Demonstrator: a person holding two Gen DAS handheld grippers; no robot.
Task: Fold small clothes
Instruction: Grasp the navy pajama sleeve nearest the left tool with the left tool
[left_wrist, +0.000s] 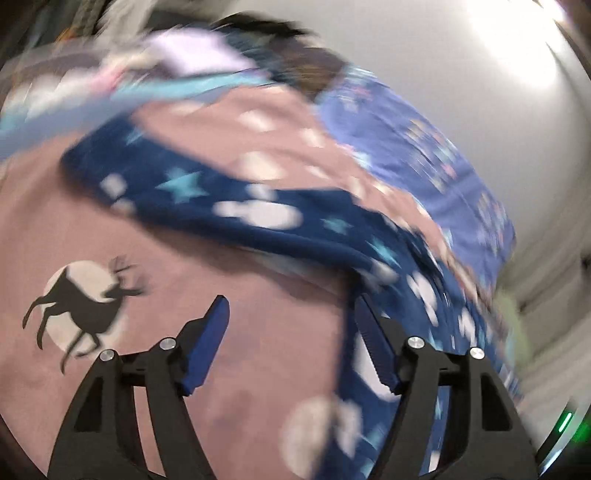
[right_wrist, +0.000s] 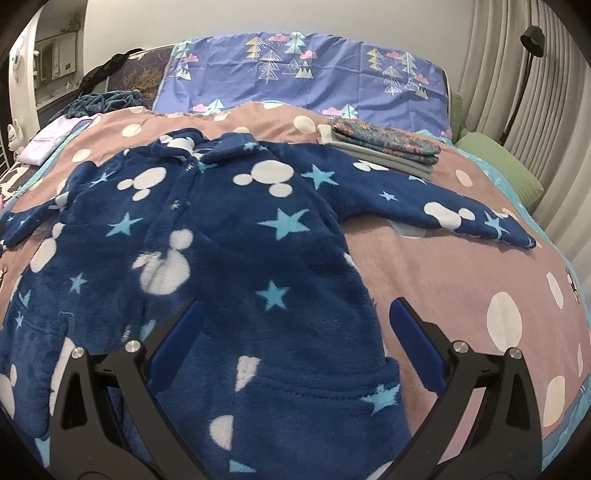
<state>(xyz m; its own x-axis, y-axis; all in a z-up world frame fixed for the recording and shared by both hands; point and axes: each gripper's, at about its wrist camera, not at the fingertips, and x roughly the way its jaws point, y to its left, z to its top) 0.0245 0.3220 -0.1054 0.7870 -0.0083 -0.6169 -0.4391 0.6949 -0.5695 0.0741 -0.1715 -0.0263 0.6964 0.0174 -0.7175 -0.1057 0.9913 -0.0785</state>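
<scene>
A navy fleece garment (right_wrist: 229, 229) with white mouse-head shapes and light-blue stars lies spread front-up on a pink dotted bedspread (right_wrist: 443, 266), both sleeves out to the sides. My right gripper (right_wrist: 295, 314) hangs open just above the garment's lower body, its right finger over the garment's right edge. The left wrist view is blurred and tilted. In it the garment (left_wrist: 258, 221) has one sleeve running across the middle. My left gripper (left_wrist: 291, 314) is open over bare bedspread (left_wrist: 184, 258), and its right finger (left_wrist: 373, 332) is at the garment's edge.
A stack of folded clothes (right_wrist: 384, 147) sits at the back right of the bed. Behind it are a purple tree-print pillow (right_wrist: 314, 74) and green cushions (right_wrist: 498, 166). A lilac cloth (right_wrist: 55, 136) and a teal blanket (right_wrist: 107, 99) lie at the back left. Curtains (right_wrist: 535, 110) hang to the right.
</scene>
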